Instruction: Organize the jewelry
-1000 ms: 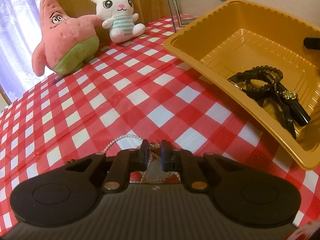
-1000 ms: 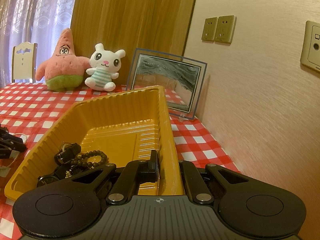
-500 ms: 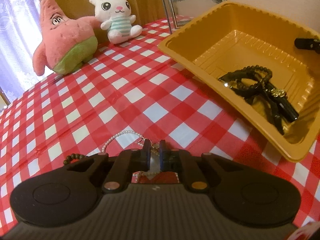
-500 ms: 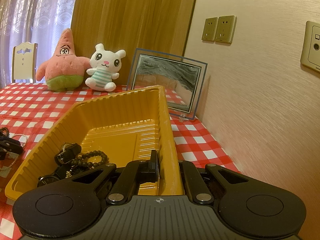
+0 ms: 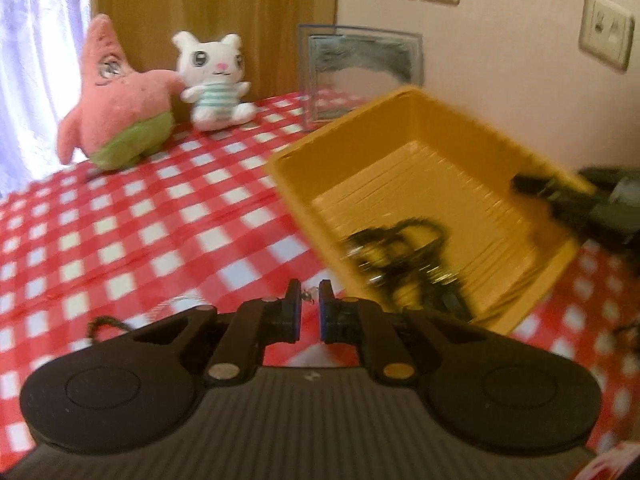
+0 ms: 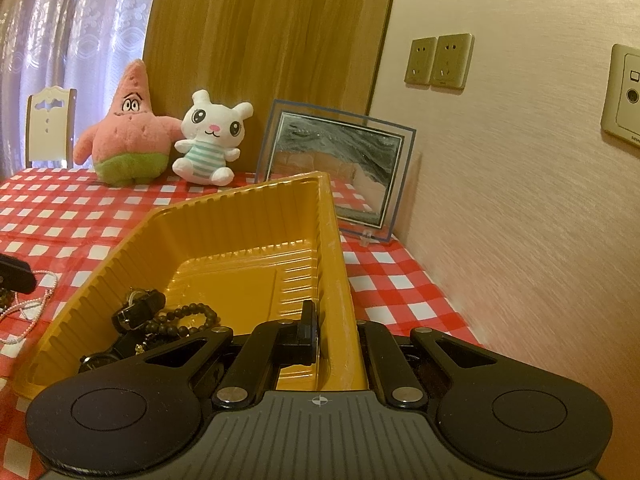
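Jaws of the left gripper stand nearly closed, pinching a thin silvery chain whose beaded length trails down to the red-and-white checked surface. In the right wrist view the same pearl-like chain drapes from that gripper at the left edge and lies partly on the cloth, just beside the tray. Jaws of the right gripper are clamped on the near right wall of the yellow tray, one finger inside and one outside.

Readable writing is scarce: small lettering at the bottom of a wall plate is too small to make out. Two sockets sit further left on the pink wall.

Inside the ribbed yellow plastic tray, in its near left corner, lies a tangle of dark jewelry: a bracelet of round dark beads, a black-strapped watch, and a small gold-coloured charm. A dark beaded loop lies on the cloth left of the left gripper.

Behind the tray stand a pink starfish plush, a white bunny plush in a striped top, and a glass-framed picture.
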{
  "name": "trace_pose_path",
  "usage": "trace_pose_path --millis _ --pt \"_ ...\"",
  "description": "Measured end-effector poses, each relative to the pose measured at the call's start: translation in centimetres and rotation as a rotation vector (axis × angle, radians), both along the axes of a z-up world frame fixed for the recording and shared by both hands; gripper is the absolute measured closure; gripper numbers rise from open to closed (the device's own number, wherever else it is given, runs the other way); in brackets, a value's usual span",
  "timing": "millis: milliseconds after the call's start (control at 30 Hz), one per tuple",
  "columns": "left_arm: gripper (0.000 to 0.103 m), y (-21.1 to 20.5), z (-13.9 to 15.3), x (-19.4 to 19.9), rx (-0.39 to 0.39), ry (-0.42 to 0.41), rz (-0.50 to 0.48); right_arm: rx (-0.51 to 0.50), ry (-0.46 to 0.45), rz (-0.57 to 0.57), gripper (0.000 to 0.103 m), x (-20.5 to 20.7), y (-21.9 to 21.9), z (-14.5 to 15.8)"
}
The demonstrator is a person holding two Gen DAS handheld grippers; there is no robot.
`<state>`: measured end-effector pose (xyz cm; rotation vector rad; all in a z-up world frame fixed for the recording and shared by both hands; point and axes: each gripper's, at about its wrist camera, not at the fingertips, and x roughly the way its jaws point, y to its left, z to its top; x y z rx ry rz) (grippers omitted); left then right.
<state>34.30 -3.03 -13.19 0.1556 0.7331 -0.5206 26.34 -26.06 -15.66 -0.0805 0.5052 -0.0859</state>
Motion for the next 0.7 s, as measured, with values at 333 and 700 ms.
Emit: trace_pose_path --millis 333,700 --pt "0.096 -6.3 -0.1 1.0 -0.144 0.079 -0.095 0.001 -0.01 0.011 0.098 0.1 0.3 0.5" --pt "0.077 -6.3 0.5 0.6 -0.206 0.066 -0.05 0.002 -0.024 0.02 0.098 0.3 0.6 0.9"
